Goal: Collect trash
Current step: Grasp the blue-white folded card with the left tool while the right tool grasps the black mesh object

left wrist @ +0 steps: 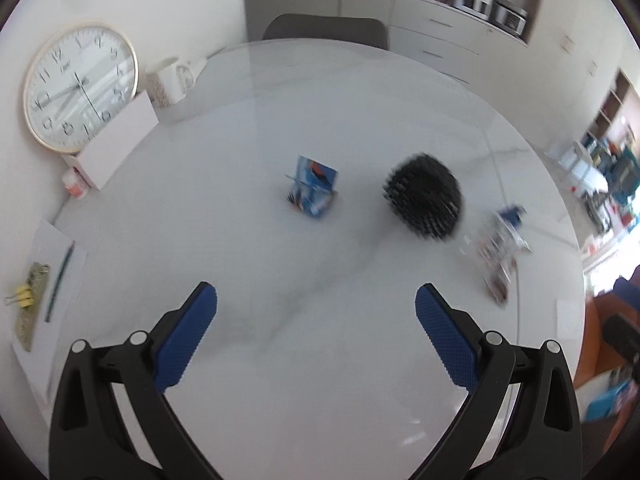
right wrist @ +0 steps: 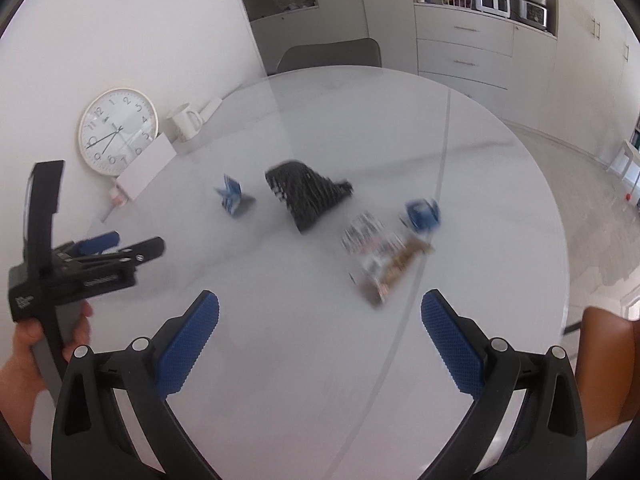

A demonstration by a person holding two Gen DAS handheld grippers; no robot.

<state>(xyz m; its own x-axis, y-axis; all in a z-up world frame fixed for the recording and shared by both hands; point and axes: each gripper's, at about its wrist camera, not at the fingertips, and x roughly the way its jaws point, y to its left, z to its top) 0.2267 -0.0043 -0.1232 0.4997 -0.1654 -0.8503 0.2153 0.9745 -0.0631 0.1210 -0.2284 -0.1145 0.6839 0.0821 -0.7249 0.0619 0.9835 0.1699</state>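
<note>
Black mesh basket (right wrist: 306,196) lies tipped on its side mid-table | crumpled blue wrapper (right wrist: 232,198) just left of it | clear printed wrapper (right wrist: 374,252) and blue scrap (right wrist: 422,214) right of it, all blurred | left gripper (left wrist: 316,308) and right gripper (right wrist: 320,312) both spread wide, empty, nearer than basket

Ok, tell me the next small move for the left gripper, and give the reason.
Probably ease the left gripper forward and down toward the blue wrapper. Its jaws are open and empty, the wrapper lies loose on the white table straight ahead, and the black mesh basket lies on its side beside it.
</note>
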